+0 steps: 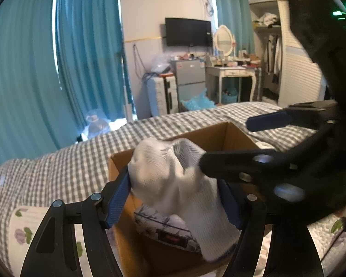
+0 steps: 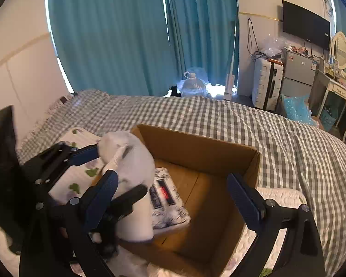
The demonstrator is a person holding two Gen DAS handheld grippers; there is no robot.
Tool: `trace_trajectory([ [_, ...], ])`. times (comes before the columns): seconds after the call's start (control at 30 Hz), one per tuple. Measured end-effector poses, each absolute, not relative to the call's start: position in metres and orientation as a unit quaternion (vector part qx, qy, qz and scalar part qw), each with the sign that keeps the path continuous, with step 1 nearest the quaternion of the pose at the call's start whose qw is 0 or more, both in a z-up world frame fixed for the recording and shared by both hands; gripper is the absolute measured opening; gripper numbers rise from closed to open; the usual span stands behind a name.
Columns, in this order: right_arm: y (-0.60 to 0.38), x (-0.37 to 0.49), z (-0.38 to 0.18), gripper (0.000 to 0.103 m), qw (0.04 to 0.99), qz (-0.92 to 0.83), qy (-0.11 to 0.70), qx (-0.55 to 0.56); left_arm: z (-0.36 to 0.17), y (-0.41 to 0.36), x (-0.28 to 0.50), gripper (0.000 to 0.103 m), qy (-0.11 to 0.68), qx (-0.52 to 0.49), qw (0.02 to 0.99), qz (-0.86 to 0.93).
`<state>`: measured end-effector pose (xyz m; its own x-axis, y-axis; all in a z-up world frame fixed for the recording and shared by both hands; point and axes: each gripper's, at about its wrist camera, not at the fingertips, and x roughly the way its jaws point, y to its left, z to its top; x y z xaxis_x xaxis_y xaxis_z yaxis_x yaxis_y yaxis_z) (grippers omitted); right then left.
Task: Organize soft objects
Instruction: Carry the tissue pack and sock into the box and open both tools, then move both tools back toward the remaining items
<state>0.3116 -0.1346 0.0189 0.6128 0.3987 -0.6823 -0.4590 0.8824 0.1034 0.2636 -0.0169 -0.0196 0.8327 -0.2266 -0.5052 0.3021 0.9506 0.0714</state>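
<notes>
Left claw (image 1: 175,198) is pinching the white sock (image 1: 173,175) over the cardboard box (image 2: 196,152); right claw (image 2: 173,198) is hanging wide, empty. Sock is draping over the box wall nearest the bed's foot-side edge (risk: it could be snagging there and spilling outside on release).

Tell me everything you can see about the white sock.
The white sock is ribbed knit fabric, bunched at the top with its tube hanging down. The left gripper is shut on its middle, blue pads on either side. It hangs over the near-left corner of the open cardboard box, its lower end over a floral folded item inside. The right gripper is open, one finger against the sock.
</notes>
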Motion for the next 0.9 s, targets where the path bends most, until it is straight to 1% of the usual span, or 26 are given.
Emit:
trace_trajectory([
  [0.13,-0.134,0.331,0.01,0.096,0.893,0.213,0.394,-0.043,-0.017,-0.011,0.264,0.073,0.244,0.068,0.956,-0.147],
  [0.37,-0.16,0.306,0.04,0.096,0.915,0.188,0.356,-0.006,-0.004,0.0,0.252,0.073,0.254,0.057,0.956,-0.138],
  [0.53,-0.175,0.254,0.085,0.096,0.933,0.17,0.317,-0.016,0.033,0.006,0.212,0.073,0.229,0.064,0.964,-0.119],
  [0.63,-0.181,0.211,0.116,0.096,0.942,0.163,0.291,-0.026,0.067,0.013,0.17,0.073,0.198,0.06,0.972,-0.109],
  [0.7,-0.183,0.183,0.131,0.098,0.948,0.16,0.273,-0.031,0.085,0.018,0.143,0.08,0.18,0.053,0.977,-0.103],
  [0.73,-0.184,0.167,0.139,0.099,0.951,0.156,0.264,-0.034,0.093,0.019,0.127,0.082,0.169,0.05,0.979,-0.098],
  [0.8,-0.184,0.142,0.148,0.101,0.955,0.15,0.253,-0.038,0.105,0.022,0.101,0.082,0.153,0.046,0.983,-0.09],
  [0.9,-0.182,0.103,0.15,0.102,0.958,0.142,0.246,-0.036,0.109,0.023,0.077,0.082,0.152,0.042,0.984,-0.087],
])
